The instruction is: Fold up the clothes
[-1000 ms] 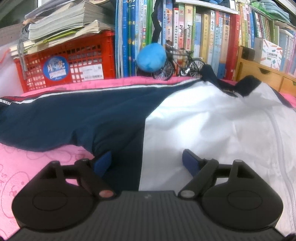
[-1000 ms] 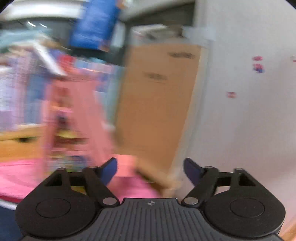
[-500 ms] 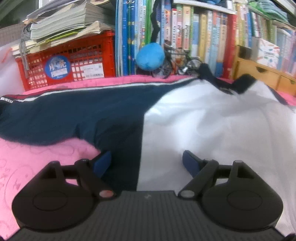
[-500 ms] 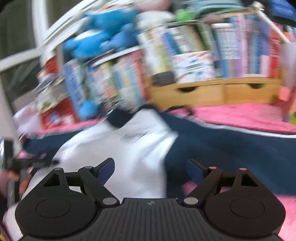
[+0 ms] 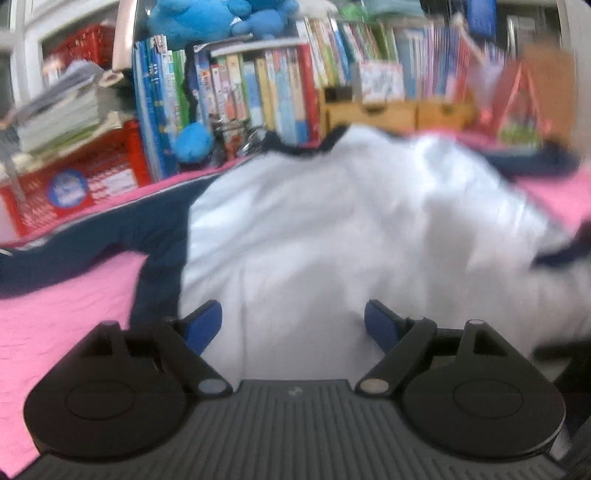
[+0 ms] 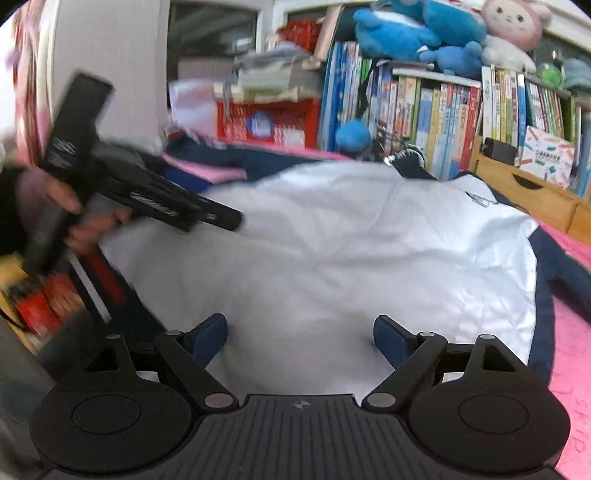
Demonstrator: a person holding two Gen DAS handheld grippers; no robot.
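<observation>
A white jacket with navy sleeves (image 5: 332, 229) lies spread on a pink bedspread (image 5: 62, 306); it also shows in the right wrist view (image 6: 351, 258). My left gripper (image 5: 293, 326) is open and empty, just above the jacket's white body near the navy side panel. My right gripper (image 6: 300, 338) is open and empty over the jacket's lower white part. The left gripper, held in a hand, also shows in the right wrist view (image 6: 229, 220), over the jacket's left side.
A bookshelf (image 6: 443, 110) full of books stands behind the bed. A red crate (image 5: 74, 181) with papers is at the back left. Wooden drawers (image 6: 528, 188), a blue ball (image 5: 194, 142) and plush toys (image 6: 417, 29) sit at the back.
The left gripper pulled back and turned right, now over the white body. The right gripper swung left from the wall to face the jacket. Both stayed open.
</observation>
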